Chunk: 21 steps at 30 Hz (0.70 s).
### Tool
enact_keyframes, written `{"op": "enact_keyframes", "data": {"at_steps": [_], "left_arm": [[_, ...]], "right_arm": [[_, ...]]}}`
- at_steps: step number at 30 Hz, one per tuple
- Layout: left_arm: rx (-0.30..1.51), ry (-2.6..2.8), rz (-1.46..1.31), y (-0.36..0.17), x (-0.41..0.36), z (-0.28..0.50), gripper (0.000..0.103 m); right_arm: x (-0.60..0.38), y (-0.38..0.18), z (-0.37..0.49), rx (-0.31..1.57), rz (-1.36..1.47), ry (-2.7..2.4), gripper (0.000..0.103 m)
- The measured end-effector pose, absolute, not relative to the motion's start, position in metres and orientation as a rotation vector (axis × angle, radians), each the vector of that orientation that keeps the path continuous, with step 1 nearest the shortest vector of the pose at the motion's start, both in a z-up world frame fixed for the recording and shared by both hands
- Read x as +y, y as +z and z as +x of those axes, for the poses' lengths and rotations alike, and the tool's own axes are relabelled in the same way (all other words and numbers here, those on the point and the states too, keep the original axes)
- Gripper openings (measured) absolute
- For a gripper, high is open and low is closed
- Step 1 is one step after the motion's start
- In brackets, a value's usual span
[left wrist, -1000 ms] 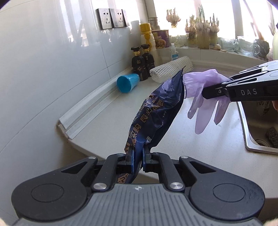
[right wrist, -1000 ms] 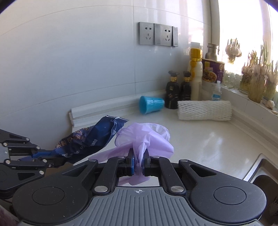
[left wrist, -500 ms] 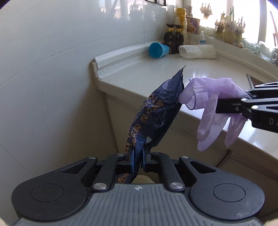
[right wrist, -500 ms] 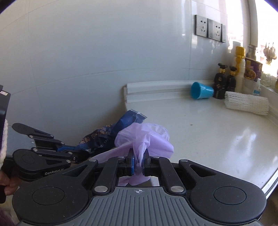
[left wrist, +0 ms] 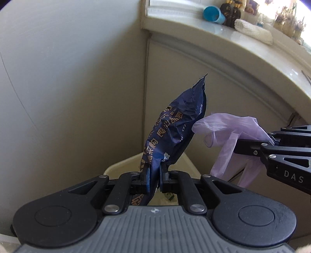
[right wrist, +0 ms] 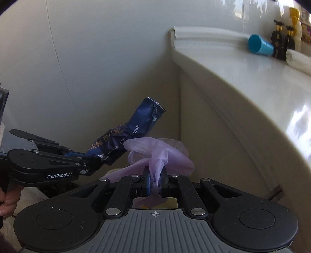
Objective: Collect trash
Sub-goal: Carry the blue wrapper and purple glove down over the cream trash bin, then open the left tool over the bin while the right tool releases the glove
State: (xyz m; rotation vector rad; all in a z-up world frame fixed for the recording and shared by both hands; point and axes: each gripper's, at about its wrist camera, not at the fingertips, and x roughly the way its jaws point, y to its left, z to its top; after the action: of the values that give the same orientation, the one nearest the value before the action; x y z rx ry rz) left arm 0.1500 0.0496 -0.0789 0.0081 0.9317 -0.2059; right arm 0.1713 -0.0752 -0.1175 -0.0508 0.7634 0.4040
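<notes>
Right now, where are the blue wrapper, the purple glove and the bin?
blue wrapper (left wrist: 171,134): left wrist view, printed middle.
purple glove (right wrist: 161,153): right wrist view, bunched middle.
bin (left wrist: 120,165): left wrist view, pale rim.

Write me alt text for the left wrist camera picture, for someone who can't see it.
The left gripper pinches a crumpled dark blue wrapper above a pale bin on the floor. At right, the right gripper holds a purple glove beside the wrapper. Behind, a white counter carries a tipped blue cup.
</notes>
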Motion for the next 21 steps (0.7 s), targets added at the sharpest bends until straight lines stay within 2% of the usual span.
{"op": "enact_keyframes", "data": {"at_steps": [15,21], "left_arm": [[1.101,-0.108,-0.001,-0.179,0.048,0.163,0.008],[1.130,-0.087,0.059,-0.200,0.043,0.179,0.009]], "right_arm": [[-0.072,-0.219,0.180,0.921,-0.010,0.382,0.009],[-0.071,-0.246,0.192,0.984,-0.008,0.368,0.010]]}}
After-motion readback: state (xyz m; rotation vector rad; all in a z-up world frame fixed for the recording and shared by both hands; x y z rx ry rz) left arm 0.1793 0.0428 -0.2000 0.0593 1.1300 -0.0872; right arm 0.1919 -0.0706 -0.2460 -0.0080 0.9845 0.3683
